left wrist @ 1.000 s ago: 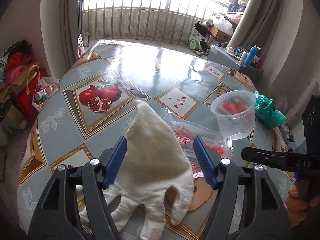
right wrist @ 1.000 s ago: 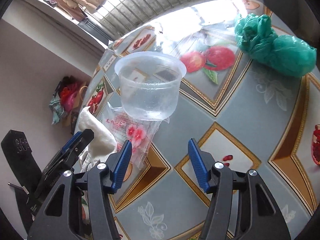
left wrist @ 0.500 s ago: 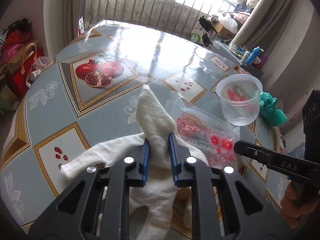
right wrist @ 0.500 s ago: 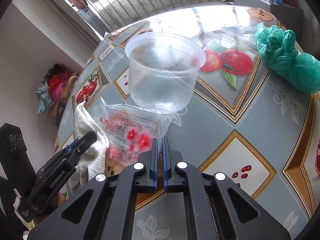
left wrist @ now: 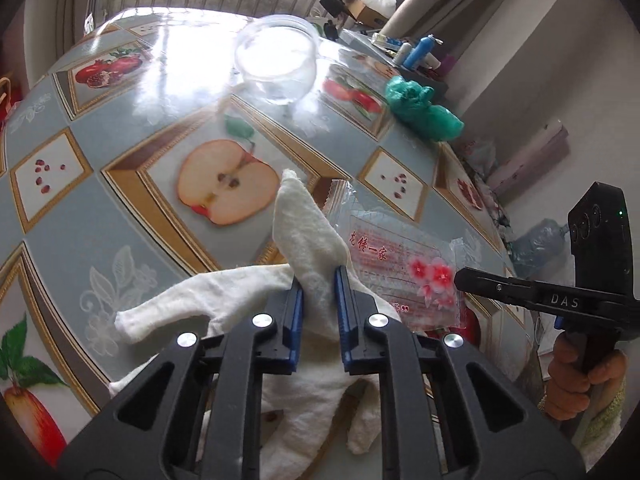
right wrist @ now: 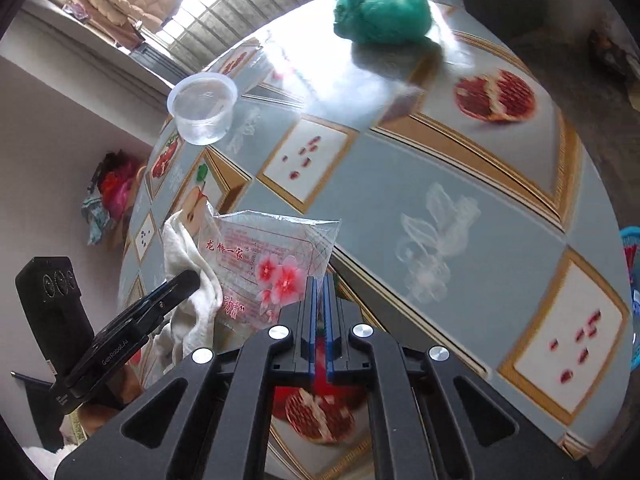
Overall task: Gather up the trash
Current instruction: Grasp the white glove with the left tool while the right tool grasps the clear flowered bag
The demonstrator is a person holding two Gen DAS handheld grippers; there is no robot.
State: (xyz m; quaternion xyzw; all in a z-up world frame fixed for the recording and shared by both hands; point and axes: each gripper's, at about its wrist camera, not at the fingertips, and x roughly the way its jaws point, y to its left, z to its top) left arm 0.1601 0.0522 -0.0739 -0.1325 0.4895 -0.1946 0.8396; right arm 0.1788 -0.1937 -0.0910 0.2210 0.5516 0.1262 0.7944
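Observation:
My left gripper is shut on a white cloth glove, which hangs limp over the fruit-patterned table. Right beside it a clear plastic wrapper with red flowers and red print is pinched at its lower corner by my right gripper. In the right wrist view my right gripper is shut on that wrapper. The glove and my left gripper are just to its left. A hand holds the right gripper's handle.
An empty clear plastic cup stands farther back on the table, and a crumpled green plastic bag lies near the far right edge. A blue bottle stands on a side shelf. Bags are piled on the floor.
Both grippers went from open to shut, the left on the glove and the right on the wrapper. Both then pulled back toward the near table edge, leaving the cup behind.

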